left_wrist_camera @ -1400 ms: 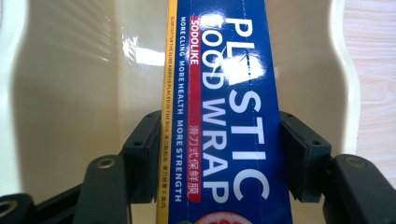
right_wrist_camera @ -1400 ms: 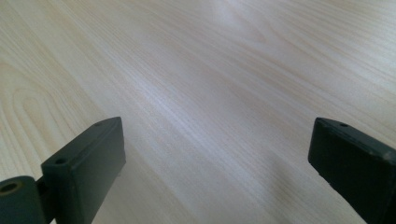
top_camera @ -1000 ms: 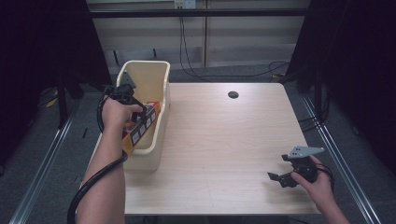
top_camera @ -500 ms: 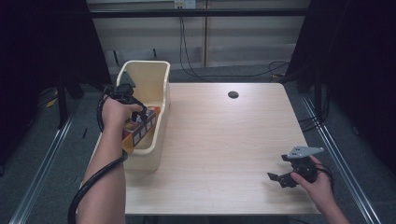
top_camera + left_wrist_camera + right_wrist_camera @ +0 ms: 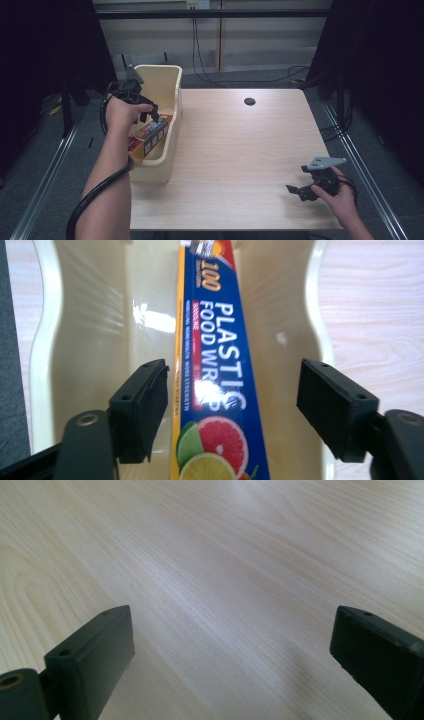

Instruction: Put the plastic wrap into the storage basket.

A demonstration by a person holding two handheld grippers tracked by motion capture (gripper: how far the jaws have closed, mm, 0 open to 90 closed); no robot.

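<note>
Looking down from the high view, the left gripper (image 5: pixel 152 114) is hovering over the cream bin (image 5: pixel 172 135) that is sitting at the left edge of the wooden table (image 5: pixel 240 150), with the person's left forearm reaching in from the near left. A long box of plastic wrap (image 5: pixel 149 135) is lying in the bin, running from near to far and leaning toward the bin's right wall, its far end just under the gripper. Over at the near right corner of the table, the right gripper (image 5: pixel 303 190) is resting low in the person's hand, well apart from the bin, with its jaws pointing left across bare wood. A small dark hole (image 5: pixel 249 101) is showing in the far part of the table. Moving to the left gripper view, the left gripper (image 5: pixel 232 405) is holding its jaws spread wide on either side of the box of plastic wrap (image 5: pixel 215 390); the left jaw is sitting just beside the box's yellow edge, the right jaw is standing clear of it, and nothing is being clamped. The bin's glossy walls (image 5: pixel 90 330) are rising on both sides. Turning to the right gripper view, the right gripper (image 5: pixel 232 645) is keeping its jaws wide apart over bare tabletop (image 5: pixel 225 555), gripping nothing.
</note>
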